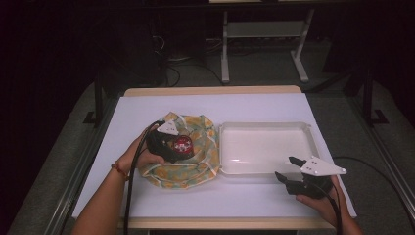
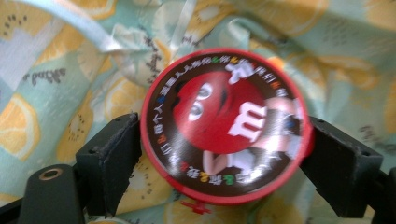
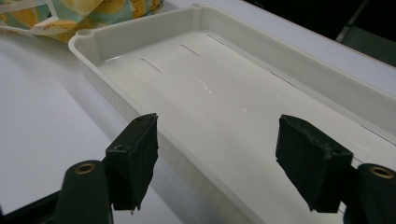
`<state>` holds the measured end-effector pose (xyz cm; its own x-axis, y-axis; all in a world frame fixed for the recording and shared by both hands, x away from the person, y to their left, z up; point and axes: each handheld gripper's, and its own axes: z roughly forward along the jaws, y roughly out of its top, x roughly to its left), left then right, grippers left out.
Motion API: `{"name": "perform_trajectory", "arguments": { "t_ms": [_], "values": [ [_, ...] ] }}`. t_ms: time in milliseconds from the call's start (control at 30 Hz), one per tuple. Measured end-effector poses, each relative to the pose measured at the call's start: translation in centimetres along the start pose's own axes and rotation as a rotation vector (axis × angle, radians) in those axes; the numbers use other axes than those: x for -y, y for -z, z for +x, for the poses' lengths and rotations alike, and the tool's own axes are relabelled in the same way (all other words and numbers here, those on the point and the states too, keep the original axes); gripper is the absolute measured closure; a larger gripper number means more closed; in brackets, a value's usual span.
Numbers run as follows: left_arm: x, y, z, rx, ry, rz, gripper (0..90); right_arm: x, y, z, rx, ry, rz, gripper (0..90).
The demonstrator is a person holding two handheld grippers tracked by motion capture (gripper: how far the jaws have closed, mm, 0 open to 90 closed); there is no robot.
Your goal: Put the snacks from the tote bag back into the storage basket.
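Observation:
A round red candy tin (image 2: 225,125) with a cartoon face on its lid lies on a fruit-print cloth bag (image 1: 188,161) at the table's left centre. My left gripper (image 2: 224,163) has a jaw pressed on each side of the tin (image 1: 182,144) and is shut on it. A white plastic tray (image 1: 306,132) sits empty to the right of the bag. My right gripper (image 1: 287,169) is open at the tray's near right corner, nothing between its jaws. In the right gripper view the tray's near wall (image 3: 116,93) passes between the right gripper (image 3: 217,154) jaws.
A white sheet (image 1: 147,105) covers the wooden table. The bag's light ribbon (image 2: 93,32) lies loose on the cloth above the tin. Beyond the far table edge stands a metal frame (image 1: 225,44) on a dark floor.

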<state>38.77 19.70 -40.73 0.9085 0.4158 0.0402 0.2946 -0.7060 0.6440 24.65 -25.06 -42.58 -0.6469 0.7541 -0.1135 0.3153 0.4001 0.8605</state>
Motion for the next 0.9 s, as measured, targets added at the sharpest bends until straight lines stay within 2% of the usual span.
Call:
{"name": "perform_trajectory", "arguments": {
  "t_ms": [67, 133, 300, 500, 900],
  "values": [
    [0.03, -0.1, 0.05, 0.008, 0.0, 0.0, 17.2, -0.01, 0.01, 0.01, -0.001, 0.002, 0.001, 29.1],
    [0.0, -0.12, 0.0, 0.024, -0.006, 0.002, 22.1, -0.01, -0.01, 0.01, 0.0, 0.005, 0.0, 29.1],
    [-0.04, -0.09, 0.03, 0.024, -0.014, 0.006, 23.1, 0.0, -0.04, -0.01, 0.0, 0.004, 0.003, 29.0],
    [-0.25, -0.07, -0.08, 0.008, -0.036, 0.021, 23.6, 0.02, -0.04, -0.03, 0.001, 0.005, 0.002, 29.0],
    [-0.55, 0.03, -0.36, -0.015, -0.054, 0.045, 24.1, 0.07, -0.1, -0.08, -0.002, 0.005, 0.006, 29.1]
  ]
}}
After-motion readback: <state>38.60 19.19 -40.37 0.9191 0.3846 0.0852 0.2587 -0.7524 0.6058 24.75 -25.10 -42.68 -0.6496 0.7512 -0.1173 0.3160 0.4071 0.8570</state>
